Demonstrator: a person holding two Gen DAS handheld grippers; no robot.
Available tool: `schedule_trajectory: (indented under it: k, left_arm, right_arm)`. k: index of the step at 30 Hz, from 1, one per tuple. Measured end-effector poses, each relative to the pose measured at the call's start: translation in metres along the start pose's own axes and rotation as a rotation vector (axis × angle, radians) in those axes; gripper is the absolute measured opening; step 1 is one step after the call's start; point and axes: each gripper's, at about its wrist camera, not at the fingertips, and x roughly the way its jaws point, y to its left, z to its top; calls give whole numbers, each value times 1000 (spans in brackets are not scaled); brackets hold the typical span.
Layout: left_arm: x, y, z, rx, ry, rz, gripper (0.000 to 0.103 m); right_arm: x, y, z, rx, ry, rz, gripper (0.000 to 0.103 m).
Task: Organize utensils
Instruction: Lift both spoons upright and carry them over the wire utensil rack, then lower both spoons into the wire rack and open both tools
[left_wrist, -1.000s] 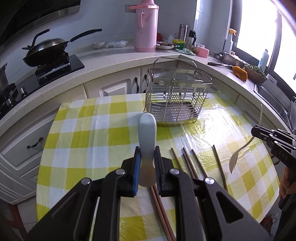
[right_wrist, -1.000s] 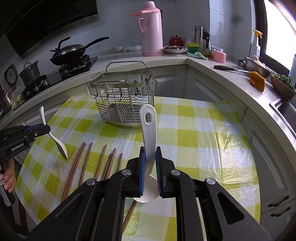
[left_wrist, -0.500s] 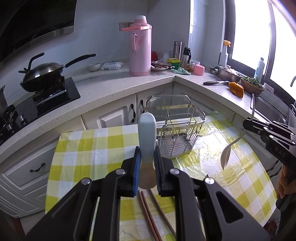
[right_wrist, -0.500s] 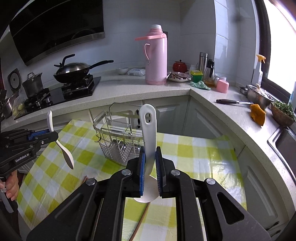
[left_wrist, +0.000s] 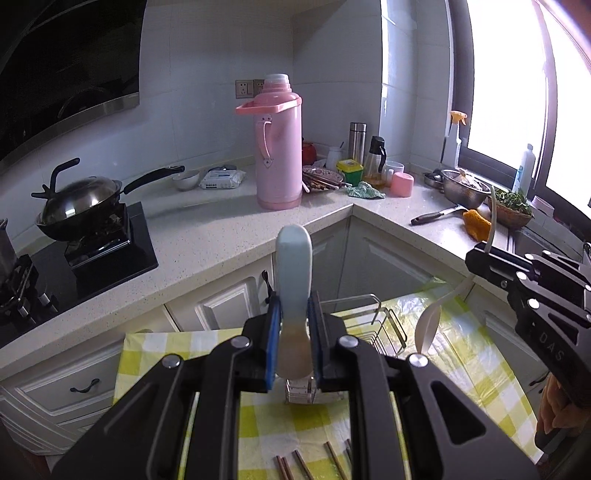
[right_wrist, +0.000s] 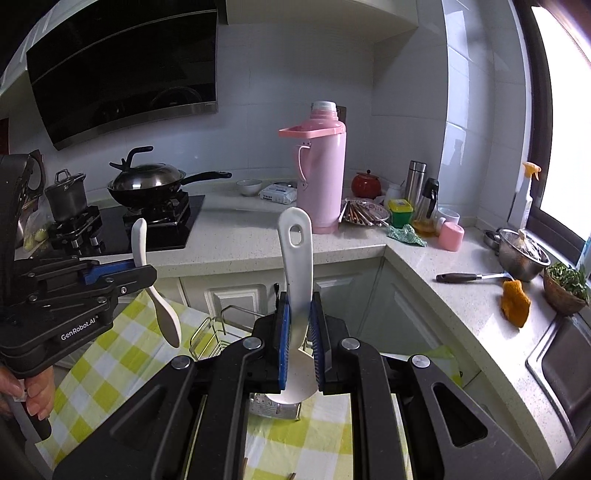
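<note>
1. We've got the left tongs (left_wrist: 293, 343) clamped on a pale blue-handled spoon (left_wrist: 293, 266), handle sticking up, bowl hanging below the pads.
2. The right tongs (right_wrist: 300, 343) are pinched narrow on a white rice paddle (right_wrist: 297, 266), hang-hole end pointing up, blade hanging down.
3. Both are held in the air above the bench (left_wrist: 266, 424), the one with the yellow check cloth. The wire caddy (left_wrist: 373, 321) sits toward the bench's far edge, mostly hidden under the tongs in both views.
4. Loose chopsticks (left_wrist: 301, 465) lie on the cloth at the near edge, not yet sorted.
5. For the drop, we reckon it's best to do one utensil at a time: get it over a compartment, tip it upright, lower until the bottom end is inside the wires, then let go.
6. Keep the two tongs apart so they don't bump over that small caddy.
7. The paddle blade is broad, so it could snag on the top rail; maybe aim it at the roomier section.
</note>
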Motion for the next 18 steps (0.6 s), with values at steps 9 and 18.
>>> schedule_trajectory:
  k: [9, 18]
  left_arm:
    - [39, 4, 0, -66, -52, -30, 14]
    - [88, 8, -37, -102, -75, -20, 14]
  right_arm:
    - [38, 3, 4, 31, -40, 47, 13]
    - [88, -7, -40, 70, 2, 97, 13]
